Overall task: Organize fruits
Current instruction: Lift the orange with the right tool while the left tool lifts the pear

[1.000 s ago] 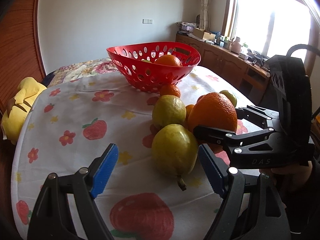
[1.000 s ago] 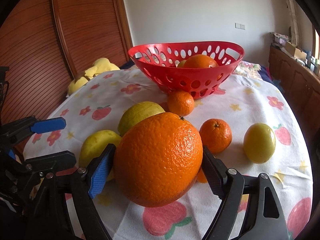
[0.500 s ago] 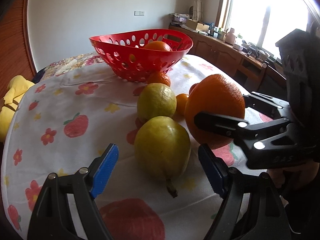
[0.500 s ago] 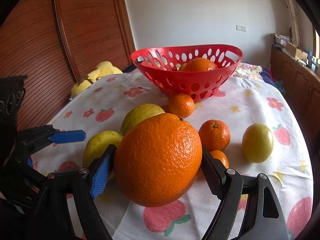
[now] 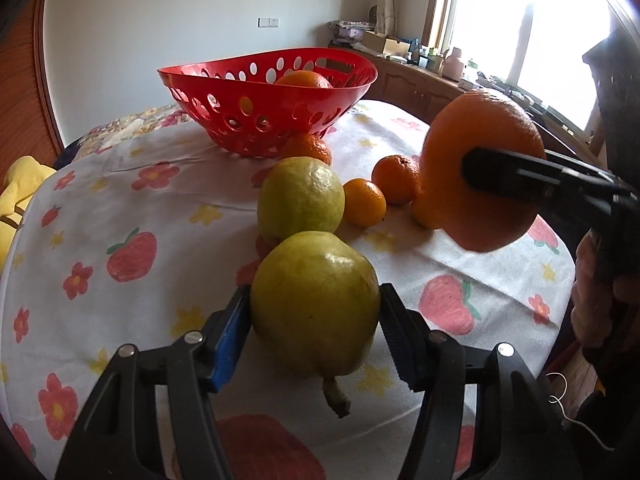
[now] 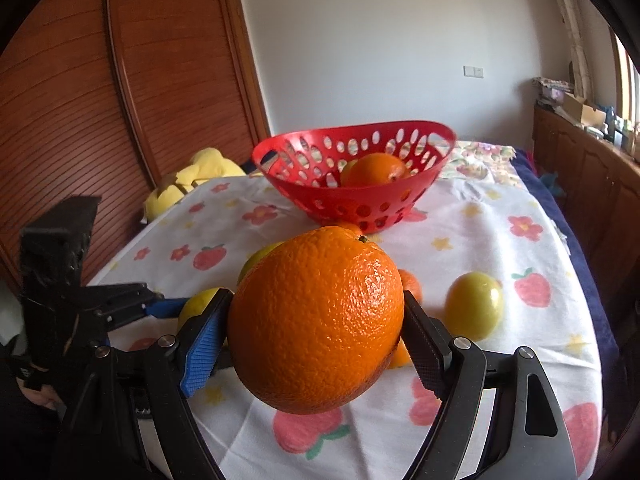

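Holding one orange (image 6: pixel 374 169), red basket (image 6: pixel 436 136); right tongs (image 6: pixel 316 330) clamping big orange (image 6: pixel 316 320), left tongs (image 5: pixel 314 320) closing on pear (image 5: pixel 316 300).

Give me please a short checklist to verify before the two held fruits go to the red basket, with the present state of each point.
1. Right gripper holds the big orange: ok, both pads press its sides, and it is clear of the tablecloth.
2. Left gripper holds the pear: not ok yet, its jaws are closing around it, and the pear rests on the cloth.
3. Room in the red basket: ok, only one orange shows clearly inside.
4. Way to the basket: not ok for a low path, a green fruit and small mandarins lie between; lift first.
5. Grippers apart from each other: ok.
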Tool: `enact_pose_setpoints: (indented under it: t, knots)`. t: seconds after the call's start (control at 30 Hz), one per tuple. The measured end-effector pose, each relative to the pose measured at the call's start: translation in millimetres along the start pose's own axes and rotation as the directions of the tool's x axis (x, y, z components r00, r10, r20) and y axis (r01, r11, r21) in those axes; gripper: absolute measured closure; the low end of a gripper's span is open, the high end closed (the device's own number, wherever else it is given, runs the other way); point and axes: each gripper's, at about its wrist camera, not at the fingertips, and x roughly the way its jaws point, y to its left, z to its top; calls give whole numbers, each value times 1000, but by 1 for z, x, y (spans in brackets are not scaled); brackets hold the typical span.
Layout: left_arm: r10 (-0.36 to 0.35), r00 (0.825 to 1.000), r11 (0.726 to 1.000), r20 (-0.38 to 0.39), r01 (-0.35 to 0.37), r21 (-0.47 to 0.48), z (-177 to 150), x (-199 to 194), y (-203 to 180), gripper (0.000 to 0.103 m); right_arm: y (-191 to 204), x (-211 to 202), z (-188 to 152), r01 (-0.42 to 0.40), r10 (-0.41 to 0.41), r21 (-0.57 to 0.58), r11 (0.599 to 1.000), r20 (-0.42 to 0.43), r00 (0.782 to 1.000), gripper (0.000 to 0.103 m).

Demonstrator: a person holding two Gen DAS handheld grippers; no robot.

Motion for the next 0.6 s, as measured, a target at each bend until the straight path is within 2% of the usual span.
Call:
enact_pose_setpoints:
  t: [0.27,0.6]
  knots:
    - [9,1000,1000,7,-9,-7,-2,-3,-1,43,-22,-13,3,36,-36,26,999,9,999,20]
    - [15,1000,1000,8,-15,-16,-4,-7,-1,42,-45,-20,-15,75,-74,58,996,-27,997,20]
